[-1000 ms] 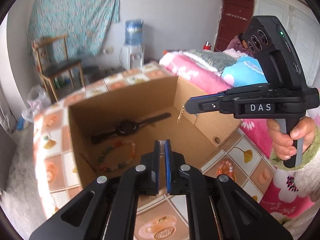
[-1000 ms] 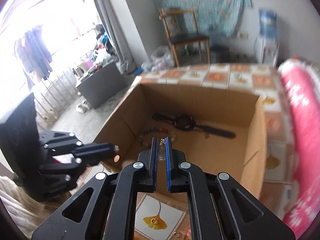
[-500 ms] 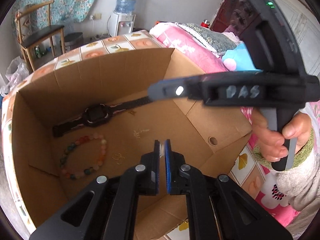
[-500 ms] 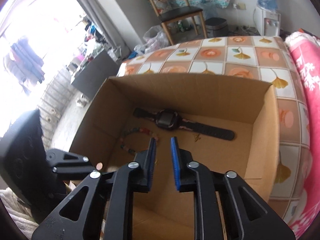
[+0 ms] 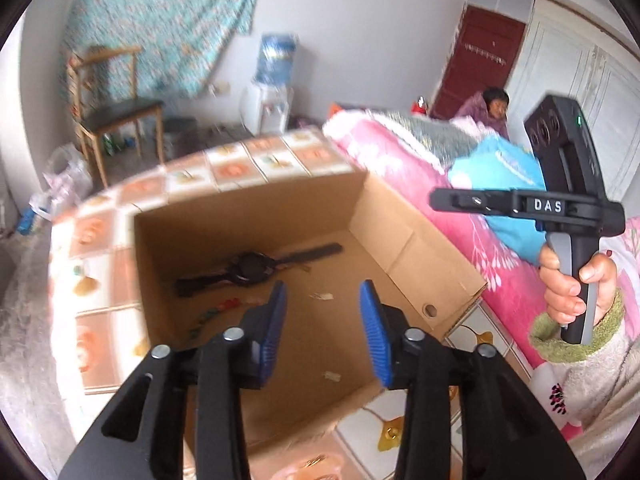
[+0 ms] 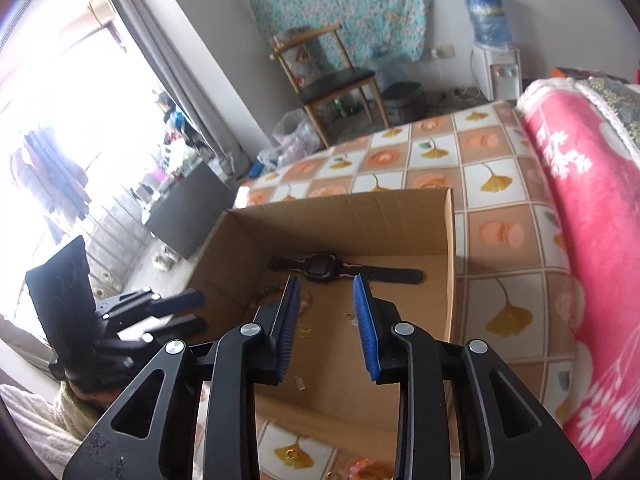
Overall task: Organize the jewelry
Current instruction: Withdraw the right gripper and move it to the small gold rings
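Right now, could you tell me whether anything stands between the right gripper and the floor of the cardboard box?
Nothing visible does. The right gripper, its jaws opening with nothing between them, hangs above the open-topped cardboard box. Below lie only the black watch, the bead bracelet and small gold pieces.

One cardboard box (image 6: 449, 264), one black watch (image 6: 320, 268), one bead bracelet (image 6: 267, 293), perhaps three small gold pieces (image 6: 351, 317), two hand-held grippers (image 5: 323, 322).

I see a wooden chair with dark seat (image 6: 334, 76) against a teal floral wall cloth (image 6: 340, 4), a white water dispenser with blue bottle (image 6: 494, 60) beside it, a pink floral blanket (image 6: 584, 216), and a dark red door (image 5: 478, 58).
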`<state>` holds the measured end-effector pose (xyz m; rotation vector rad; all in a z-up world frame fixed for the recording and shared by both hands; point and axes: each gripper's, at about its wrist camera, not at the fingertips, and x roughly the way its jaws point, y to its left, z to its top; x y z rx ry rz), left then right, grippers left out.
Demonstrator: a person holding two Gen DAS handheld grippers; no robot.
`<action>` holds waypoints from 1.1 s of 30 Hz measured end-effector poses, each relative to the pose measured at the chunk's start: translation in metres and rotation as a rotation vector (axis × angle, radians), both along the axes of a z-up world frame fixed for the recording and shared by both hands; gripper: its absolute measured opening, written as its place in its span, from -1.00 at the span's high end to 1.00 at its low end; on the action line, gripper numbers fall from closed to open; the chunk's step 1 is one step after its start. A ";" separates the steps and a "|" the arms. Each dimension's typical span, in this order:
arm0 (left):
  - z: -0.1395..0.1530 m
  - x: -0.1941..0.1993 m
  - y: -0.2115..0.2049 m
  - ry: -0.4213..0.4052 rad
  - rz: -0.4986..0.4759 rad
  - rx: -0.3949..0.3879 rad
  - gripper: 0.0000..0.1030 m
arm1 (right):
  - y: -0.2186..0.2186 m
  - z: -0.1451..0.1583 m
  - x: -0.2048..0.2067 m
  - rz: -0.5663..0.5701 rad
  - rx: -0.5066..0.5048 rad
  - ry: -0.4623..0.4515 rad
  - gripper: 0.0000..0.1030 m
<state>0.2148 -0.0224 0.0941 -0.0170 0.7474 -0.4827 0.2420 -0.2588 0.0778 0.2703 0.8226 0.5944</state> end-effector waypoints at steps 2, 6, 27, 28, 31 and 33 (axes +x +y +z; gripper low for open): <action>0.009 -0.019 0.016 -0.038 0.026 -0.004 0.04 | -0.004 0.006 -0.017 0.013 0.031 -0.027 0.45; 0.010 -0.056 0.042 -0.060 0.065 0.020 -0.11 | -0.003 0.010 -0.060 0.086 0.086 -0.090 0.44; -0.112 -0.112 0.014 0.161 0.044 0.193 -0.18 | 0.040 -0.119 -0.131 0.083 -0.113 0.312 0.35; -0.115 -0.113 0.012 0.162 0.043 0.203 -0.18 | 0.039 -0.120 -0.132 0.075 -0.117 0.315 0.35; -0.119 -0.113 0.008 0.157 0.036 0.215 -0.18 | 0.036 -0.123 -0.134 0.046 -0.137 0.304 0.35; -0.120 -0.115 0.004 0.150 0.035 0.233 -0.18 | 0.031 -0.124 -0.139 0.026 -0.148 0.291 0.35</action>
